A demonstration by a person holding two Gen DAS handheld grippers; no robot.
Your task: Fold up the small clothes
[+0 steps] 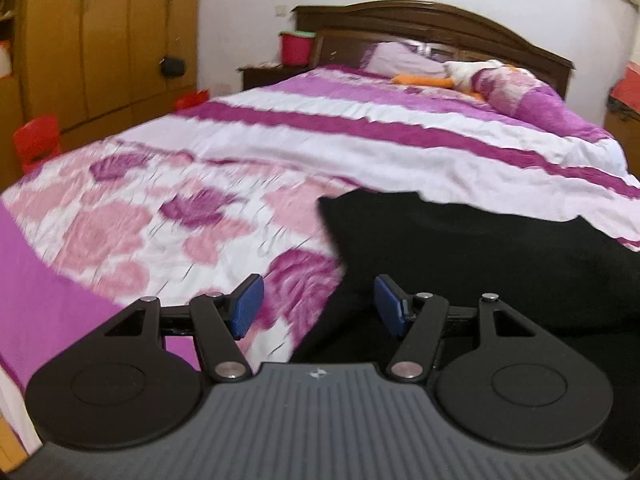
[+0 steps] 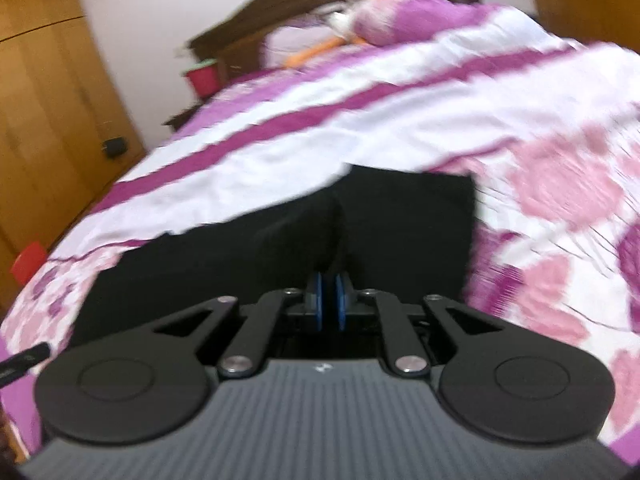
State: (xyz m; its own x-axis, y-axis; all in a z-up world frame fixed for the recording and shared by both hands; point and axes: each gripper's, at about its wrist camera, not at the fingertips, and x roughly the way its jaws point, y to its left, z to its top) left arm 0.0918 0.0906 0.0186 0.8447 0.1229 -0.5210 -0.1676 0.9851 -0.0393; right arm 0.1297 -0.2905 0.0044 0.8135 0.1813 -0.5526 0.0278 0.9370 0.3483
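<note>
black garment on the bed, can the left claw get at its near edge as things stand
Probably yes. The left claw is open and hangs just above the bedspread, with the edge of the black garment running between its fingers and nothing in between.

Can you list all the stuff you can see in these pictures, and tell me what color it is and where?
garment: one, black, on the near end of the bed.
bedspread: one, purple, pink and white, covering the bed.
headboard: one, dark brown, far end.
pillow: one, lilac, by the headboard.
bucket: one, red, left of the headboard.
wardrobe: one, tan wood, left wall.
stool: one, red, beside the bed.
left tool: black with blue pads, open, over the garment's edge.
right tool: same colours, shut on the garment.
</note>
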